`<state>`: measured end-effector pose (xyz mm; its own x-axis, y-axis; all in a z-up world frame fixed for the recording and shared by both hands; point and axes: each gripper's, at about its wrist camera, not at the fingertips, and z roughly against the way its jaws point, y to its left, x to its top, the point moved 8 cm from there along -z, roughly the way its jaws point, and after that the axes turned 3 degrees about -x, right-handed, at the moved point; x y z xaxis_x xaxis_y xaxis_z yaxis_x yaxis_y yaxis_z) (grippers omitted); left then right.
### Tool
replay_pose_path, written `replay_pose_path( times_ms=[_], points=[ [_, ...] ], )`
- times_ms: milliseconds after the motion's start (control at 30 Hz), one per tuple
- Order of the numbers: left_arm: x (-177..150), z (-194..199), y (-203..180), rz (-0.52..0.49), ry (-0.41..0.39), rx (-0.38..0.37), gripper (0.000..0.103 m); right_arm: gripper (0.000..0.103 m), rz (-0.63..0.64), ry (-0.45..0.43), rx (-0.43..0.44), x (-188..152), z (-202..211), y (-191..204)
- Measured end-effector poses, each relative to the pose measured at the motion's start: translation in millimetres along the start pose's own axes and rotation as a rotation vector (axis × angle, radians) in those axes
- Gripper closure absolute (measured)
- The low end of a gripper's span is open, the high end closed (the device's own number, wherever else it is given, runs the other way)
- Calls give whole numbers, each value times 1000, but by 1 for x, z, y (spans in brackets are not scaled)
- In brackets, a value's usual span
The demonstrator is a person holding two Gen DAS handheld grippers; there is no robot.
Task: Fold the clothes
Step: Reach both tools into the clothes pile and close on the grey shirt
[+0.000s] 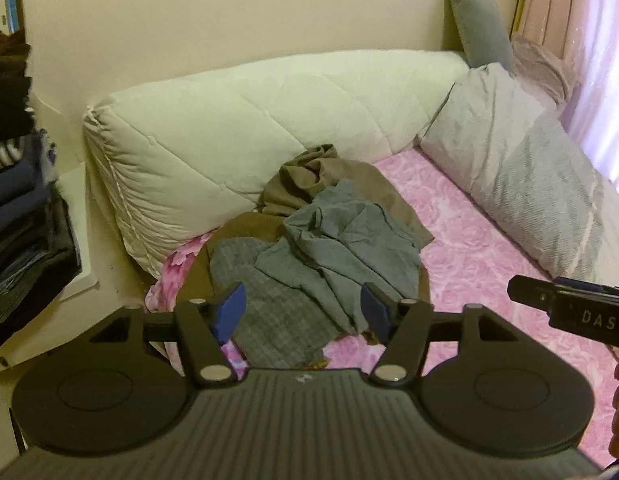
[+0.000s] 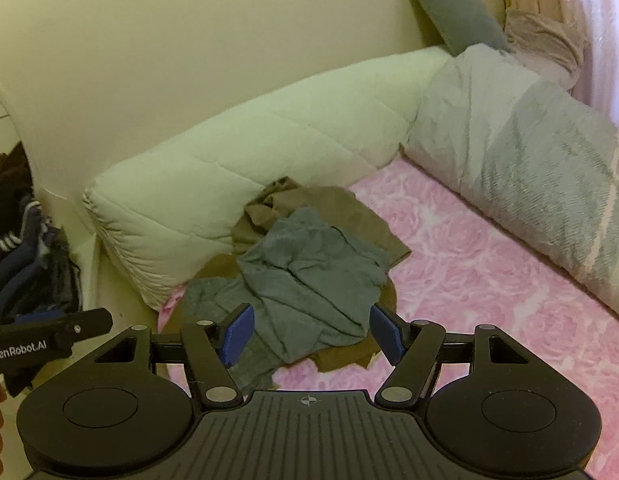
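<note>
left gripper [image 1: 303, 312] and right gripper [image 2: 311, 334] spread wide, nothing held; grey garment [image 1: 341, 248] best pinched by one edge, lifted clear of brown cloth [image 1: 309, 180].

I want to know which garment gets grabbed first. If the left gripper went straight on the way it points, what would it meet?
Probably the grey-blue garment on top of the pile; the left gripper is open and empty. The checked grey cloth lies close below, so depth leaves some doubt.

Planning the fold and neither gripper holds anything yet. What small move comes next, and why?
Probably lower the left tongs onto the grey garment: it lies crumpled on top of the brown one, and both tongs, the right too, are open and empty above it.
</note>
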<state>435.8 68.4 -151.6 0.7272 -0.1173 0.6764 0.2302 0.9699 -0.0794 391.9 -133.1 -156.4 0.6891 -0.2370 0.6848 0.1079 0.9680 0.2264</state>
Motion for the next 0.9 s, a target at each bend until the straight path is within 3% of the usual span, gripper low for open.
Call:
replay_pose_path(
  times_ms=[267,567,900],
  points=[
    [16,-83,18,15,95,-30,45,35,-18,106,-37,3,-80,-7],
    [8,-173,34,26,177,-47,45,35,-34,206,-64,-8,-170,-28],
    [1,-242,41,152,219,-130,45,35,2,268,-35,-28,-256,-36]
  ],
)
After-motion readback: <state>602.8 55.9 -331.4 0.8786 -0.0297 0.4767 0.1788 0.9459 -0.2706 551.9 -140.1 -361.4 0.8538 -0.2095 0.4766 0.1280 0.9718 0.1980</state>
